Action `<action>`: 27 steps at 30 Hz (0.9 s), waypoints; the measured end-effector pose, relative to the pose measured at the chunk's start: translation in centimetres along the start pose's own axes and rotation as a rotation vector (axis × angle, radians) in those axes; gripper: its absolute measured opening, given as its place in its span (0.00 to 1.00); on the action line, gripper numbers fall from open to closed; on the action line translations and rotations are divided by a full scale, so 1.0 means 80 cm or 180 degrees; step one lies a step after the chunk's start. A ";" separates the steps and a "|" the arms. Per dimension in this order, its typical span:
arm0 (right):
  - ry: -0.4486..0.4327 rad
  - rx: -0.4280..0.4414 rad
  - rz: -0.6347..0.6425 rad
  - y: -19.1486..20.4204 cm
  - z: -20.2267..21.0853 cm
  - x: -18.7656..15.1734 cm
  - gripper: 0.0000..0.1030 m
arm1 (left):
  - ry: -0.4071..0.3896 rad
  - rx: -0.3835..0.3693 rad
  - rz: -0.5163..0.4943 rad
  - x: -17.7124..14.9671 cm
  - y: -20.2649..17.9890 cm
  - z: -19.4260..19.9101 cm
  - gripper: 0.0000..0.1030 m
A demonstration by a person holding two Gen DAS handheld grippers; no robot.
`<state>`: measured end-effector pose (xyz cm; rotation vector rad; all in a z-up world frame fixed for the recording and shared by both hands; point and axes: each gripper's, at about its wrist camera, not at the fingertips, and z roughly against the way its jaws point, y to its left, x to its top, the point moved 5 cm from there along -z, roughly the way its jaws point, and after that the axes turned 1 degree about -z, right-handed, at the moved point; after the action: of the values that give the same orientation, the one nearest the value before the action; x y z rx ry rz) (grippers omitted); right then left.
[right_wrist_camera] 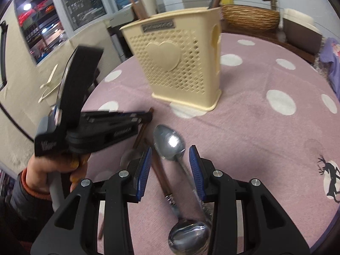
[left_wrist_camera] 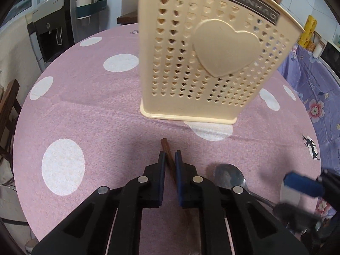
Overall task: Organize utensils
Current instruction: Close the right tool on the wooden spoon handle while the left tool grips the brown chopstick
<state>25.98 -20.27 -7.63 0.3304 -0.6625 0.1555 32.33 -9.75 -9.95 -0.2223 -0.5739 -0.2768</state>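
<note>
Two claws in play; left claw [left_wrist_camera: 170, 159] has its blue pads nearly together with a brown chopstick [left_wrist_camera: 166, 148] between them; looks clamped on it, stick running slantwise through the gap with its squared end poking out toward the holder, rest trailing back under the claw body; grip sits near the front end, so the long tail will want to swing when lifted. From the right wrist view the left claw [right_wrist_camera: 148, 114] is side-on and blurred, held in a hand [right_wrist_camera: 48, 170] at desk height, stick tip just visible at the nose.

Right claw [right_wrist_camera: 170, 163] stands wide apart, holding nothing; it straddles the handle of a steel spoon [right_wrist_camera: 169, 144], bowl pointing at the holder, so it reads as lined up for a handle pinch, not yet closed. Between its pads also lies a second chopstick [right_wrist_camera: 159, 170], just beside the spoon handle; risk of catching both. Nearer the camera a second spoon [right_wrist_camera: 189, 238] lies bowl toward the lens.

Beyond both, the cream perforated holder [left_wrist_camera: 191, 63] with heart emboss stands upright on the pink spotted desk [left_wrist_camera: 85, 106], near but apart from the loose pieces; a few chopsticks [right_wrist_camera: 138, 2] already stand in it, so the job is part done. Judgement: next is lift, tip the stick vertical, drop in from above; open top is out of the left view.
</note>
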 end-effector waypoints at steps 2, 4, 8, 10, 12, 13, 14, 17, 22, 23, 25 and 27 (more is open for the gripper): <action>0.0130 0.0122 0.0122 0.010 -0.008 -0.008 0.35 | -0.0006 -0.0012 0.0091 0.005 0.008 -0.003 0.09; 0.0262 0.0146 0.0271 0.018 -0.017 -0.015 0.30 | -0.0026 -0.0002 0.0169 0.009 0.014 -0.005 0.08; 0.0483 0.0074 0.0461 0.026 -0.037 -0.027 0.24 | -0.0041 -0.0011 0.0296 0.016 0.022 -0.009 0.08; 0.0547 0.0038 0.0519 0.027 -0.044 -0.030 0.24 | -0.0049 -0.0017 0.0338 0.019 0.025 -0.010 0.08; 0.0560 0.0045 0.0558 0.031 -0.046 -0.029 0.24 | -0.0050 -0.0027 0.0364 0.021 0.026 -0.012 0.08; 0.0573 0.0047 0.0577 0.033 -0.048 -0.028 0.24 | -0.0051 -0.0029 0.0372 0.022 0.026 -0.012 0.08; 0.0579 0.0043 0.0602 0.035 -0.049 -0.027 0.24 | -0.0053 -0.0030 0.0379 0.023 0.027 -0.013 0.08; 0.0594 0.0016 0.0674 0.040 -0.058 -0.020 0.24 | -0.0055 -0.0038 0.0402 0.022 0.028 -0.013 0.08; 0.0614 -0.0009 0.0781 0.042 -0.078 0.004 0.24 | -0.0050 -0.0073 0.0453 0.023 0.031 -0.014 0.08; 0.0622 -0.0018 0.0822 0.044 -0.082 0.009 0.24 | -0.0050 -0.0076 0.0459 0.024 0.032 -0.015 0.08; 0.0629 -0.0042 0.0888 0.048 -0.088 0.014 0.23 | -0.0053 -0.0079 0.0473 0.024 0.032 -0.015 0.08; 0.0634 -0.0123 0.0961 0.052 -0.093 0.018 0.17 | -0.0059 -0.0081 0.0480 0.024 0.032 -0.016 0.08</action>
<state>30.38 -13.72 -11.21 0.1731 -0.5140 0.4573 35.32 -8.04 -10.22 -0.2917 -0.5690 -0.1362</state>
